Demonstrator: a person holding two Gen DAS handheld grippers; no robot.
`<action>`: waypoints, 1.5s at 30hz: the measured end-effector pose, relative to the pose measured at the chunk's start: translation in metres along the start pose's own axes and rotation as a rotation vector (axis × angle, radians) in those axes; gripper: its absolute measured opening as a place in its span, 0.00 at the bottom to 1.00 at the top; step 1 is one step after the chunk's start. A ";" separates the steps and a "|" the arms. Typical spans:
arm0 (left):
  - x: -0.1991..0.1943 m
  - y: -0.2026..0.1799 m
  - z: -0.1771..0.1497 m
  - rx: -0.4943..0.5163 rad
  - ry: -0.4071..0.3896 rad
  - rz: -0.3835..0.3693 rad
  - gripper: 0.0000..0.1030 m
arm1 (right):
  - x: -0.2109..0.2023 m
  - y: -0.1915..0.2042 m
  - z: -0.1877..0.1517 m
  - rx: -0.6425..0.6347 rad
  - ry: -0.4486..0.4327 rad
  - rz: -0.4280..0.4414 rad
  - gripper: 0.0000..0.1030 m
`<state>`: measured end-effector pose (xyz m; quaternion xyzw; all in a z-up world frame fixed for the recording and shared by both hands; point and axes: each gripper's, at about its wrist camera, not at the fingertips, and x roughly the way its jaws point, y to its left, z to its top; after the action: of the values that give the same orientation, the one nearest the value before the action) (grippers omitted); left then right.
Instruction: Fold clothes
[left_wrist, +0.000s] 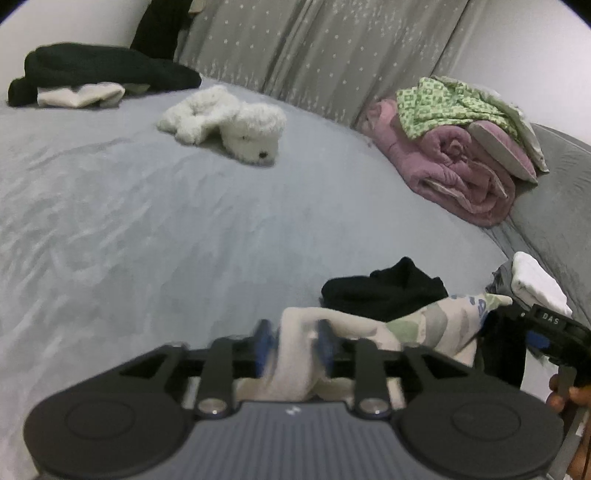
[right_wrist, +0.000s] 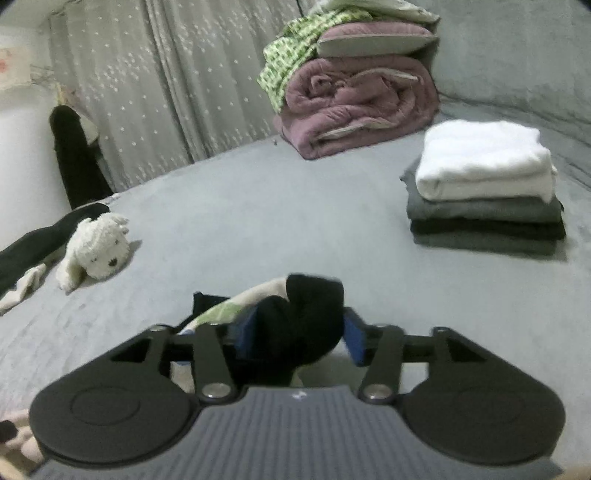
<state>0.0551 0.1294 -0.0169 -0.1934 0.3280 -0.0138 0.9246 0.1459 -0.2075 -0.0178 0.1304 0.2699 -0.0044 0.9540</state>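
On the grey bed (left_wrist: 147, 221), the left gripper (left_wrist: 293, 345) has a pale printed garment (left_wrist: 424, 325) between its parted blue pads; whether they pinch it I cannot tell. The right gripper (right_wrist: 299, 332) straddles a bunched black garment (right_wrist: 299, 317), the far pad clear of it.

Grey bed (right_wrist: 258, 206): plush dog (right_wrist: 98, 251), pink quilt (right_wrist: 354, 107), folded stack (right_wrist: 484, 192)

Right gripper (right_wrist: 297, 334) straddles black garment (right_wrist: 303, 317) on bed (right_wrist: 258, 221)

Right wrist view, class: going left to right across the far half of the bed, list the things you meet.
White plush dog → rolled pink quilt → stack of folded clothes, a white piece on top.
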 end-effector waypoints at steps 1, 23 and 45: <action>0.000 0.000 0.000 0.002 0.006 -0.001 0.47 | -0.002 0.000 0.000 -0.001 0.006 -0.002 0.67; 0.008 -0.014 -0.014 0.046 0.091 -0.002 0.58 | -0.041 0.032 -0.066 -0.126 0.373 0.120 0.90; 0.021 -0.025 -0.020 0.066 0.109 0.030 0.59 | -0.041 0.012 -0.070 -0.249 0.317 0.059 0.03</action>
<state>0.0615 0.0958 -0.0342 -0.1567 0.3800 -0.0215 0.9114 0.0759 -0.1807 -0.0506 0.0185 0.4111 0.0776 0.9081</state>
